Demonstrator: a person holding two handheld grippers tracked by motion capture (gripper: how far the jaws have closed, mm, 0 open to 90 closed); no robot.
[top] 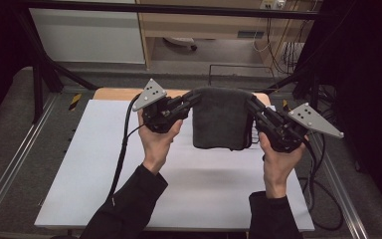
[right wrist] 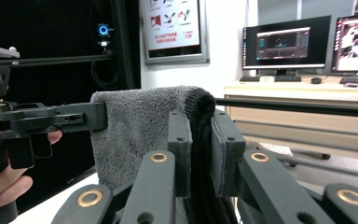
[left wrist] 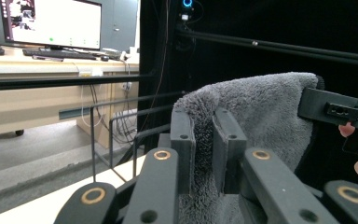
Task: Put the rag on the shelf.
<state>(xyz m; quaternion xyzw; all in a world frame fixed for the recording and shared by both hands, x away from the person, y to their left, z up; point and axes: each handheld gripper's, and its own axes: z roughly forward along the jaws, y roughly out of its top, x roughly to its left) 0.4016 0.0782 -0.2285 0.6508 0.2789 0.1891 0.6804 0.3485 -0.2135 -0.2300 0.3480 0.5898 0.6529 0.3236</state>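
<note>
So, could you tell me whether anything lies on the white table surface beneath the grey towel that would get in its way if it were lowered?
Nothing visible does: the grey towel hangs between both hand-held grippers above bare white table surface.

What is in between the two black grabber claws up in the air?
A dark grey fluffy towel hangs between the left gripper and the right gripper, each pinching a top corner. The high view shows it, above the white table.
</note>
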